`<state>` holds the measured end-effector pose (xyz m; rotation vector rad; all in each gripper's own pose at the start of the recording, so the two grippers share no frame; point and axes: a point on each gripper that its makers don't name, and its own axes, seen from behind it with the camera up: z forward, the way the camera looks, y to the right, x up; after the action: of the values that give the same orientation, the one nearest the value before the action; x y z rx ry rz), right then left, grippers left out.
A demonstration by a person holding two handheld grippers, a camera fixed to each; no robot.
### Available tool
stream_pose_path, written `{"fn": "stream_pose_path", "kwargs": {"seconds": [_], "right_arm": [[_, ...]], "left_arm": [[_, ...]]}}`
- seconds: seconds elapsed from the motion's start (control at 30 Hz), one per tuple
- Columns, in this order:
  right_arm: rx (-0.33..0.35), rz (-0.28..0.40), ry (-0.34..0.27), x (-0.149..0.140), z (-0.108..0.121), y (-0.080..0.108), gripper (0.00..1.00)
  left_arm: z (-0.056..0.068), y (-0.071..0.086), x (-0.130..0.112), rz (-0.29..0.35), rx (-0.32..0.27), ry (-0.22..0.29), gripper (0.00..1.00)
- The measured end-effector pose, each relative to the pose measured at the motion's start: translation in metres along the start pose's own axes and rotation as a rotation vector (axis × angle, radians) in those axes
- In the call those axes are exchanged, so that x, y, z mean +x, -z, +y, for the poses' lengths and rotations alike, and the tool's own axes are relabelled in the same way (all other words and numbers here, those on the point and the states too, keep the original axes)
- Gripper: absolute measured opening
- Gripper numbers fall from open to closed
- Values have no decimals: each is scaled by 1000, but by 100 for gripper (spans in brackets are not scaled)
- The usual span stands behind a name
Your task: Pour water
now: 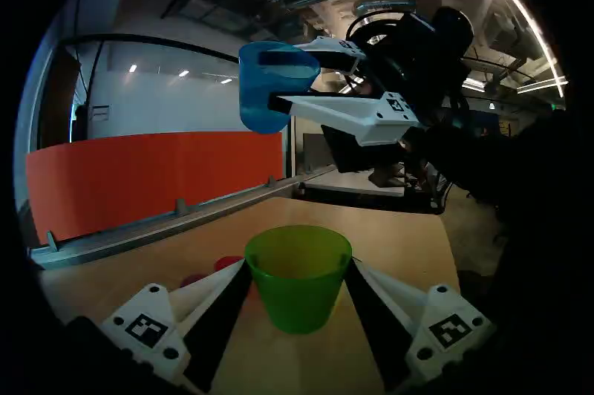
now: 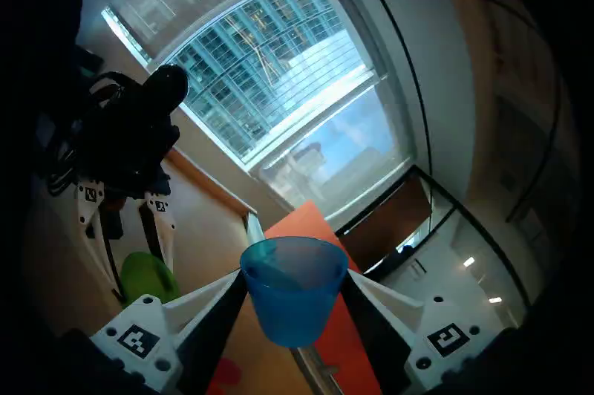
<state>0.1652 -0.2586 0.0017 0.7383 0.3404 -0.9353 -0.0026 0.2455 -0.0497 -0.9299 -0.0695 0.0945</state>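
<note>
Left gripper clamps a green cup at 6 o'clock over a pale wooden table. Right gripper grips a blue cup, its contents hard to make out. Red objects sit half-hidden behind a finger. An orange partition stands at 9 o'clock, and large windows fill 12 o'clock in the right gripper view.

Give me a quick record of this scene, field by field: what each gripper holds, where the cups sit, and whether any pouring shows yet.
Left gripper: jaws closed on the green cup, which is upright
Right gripper: jaws closed on the blue cup
Blue cup position: in the left gripper view, raised well above the green cup and farther off
Pouring: no stream visible
Surface: light wooden table
Background: orange panel
</note>
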Motion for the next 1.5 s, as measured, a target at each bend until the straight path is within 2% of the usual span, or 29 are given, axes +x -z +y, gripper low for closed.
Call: {"fn": "stream_pose_path", "kwargs": {"seconds": [0.3,0.63,1.5], "right_arm": [[-1,1,74,14,-3,-5,89],[-10,-14,155,10,5,-10,89],[-37,-21,281,10,18,-14,89]], "left_arm": [[1,-1,0,2,-4,-3,86],[-1,-2,3,7,-3,-2,86],[-7,-2,2,6,0,4,86]]}}
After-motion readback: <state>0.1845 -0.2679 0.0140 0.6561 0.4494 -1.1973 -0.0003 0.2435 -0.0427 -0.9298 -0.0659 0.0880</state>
